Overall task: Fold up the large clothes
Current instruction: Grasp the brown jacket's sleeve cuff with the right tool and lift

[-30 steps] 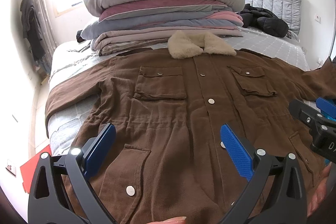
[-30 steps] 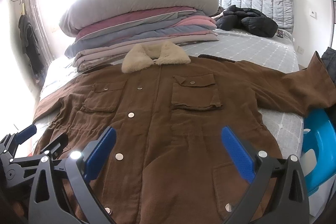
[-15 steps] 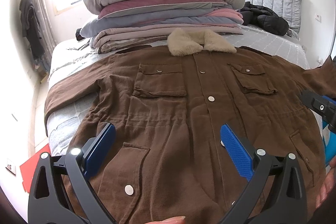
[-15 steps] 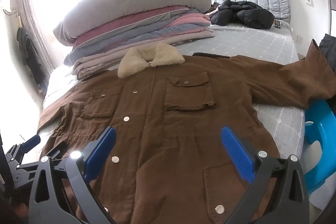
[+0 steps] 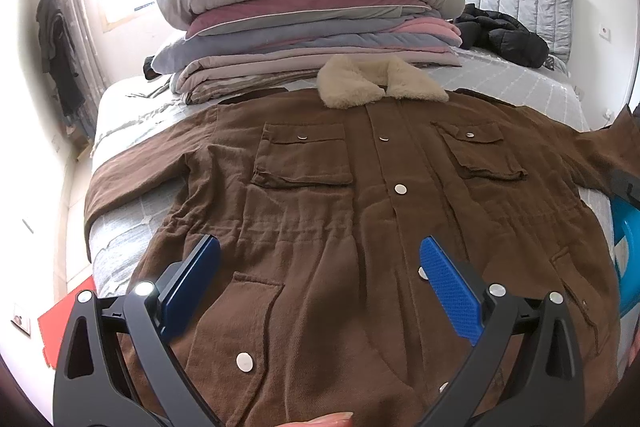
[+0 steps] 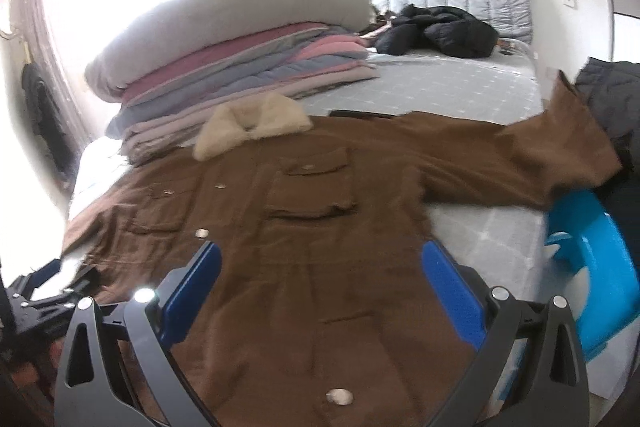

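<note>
Coat (image 5: 320, 227): flat on bed (image 5: 520, 87), front up, sleeves out.
Left gripper (image 5: 320, 287): jaws apart, empty, over hem.
Right gripper (image 6: 320, 287): jaws apart, empty; has swung toward right sleeve (image 6: 540, 155).
Meaning: sleeve fold likely next.

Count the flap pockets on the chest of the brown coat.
2. One chest pocket lies on the left of the button placket in the left wrist view, the other on its right, both on the brown coat.
</note>
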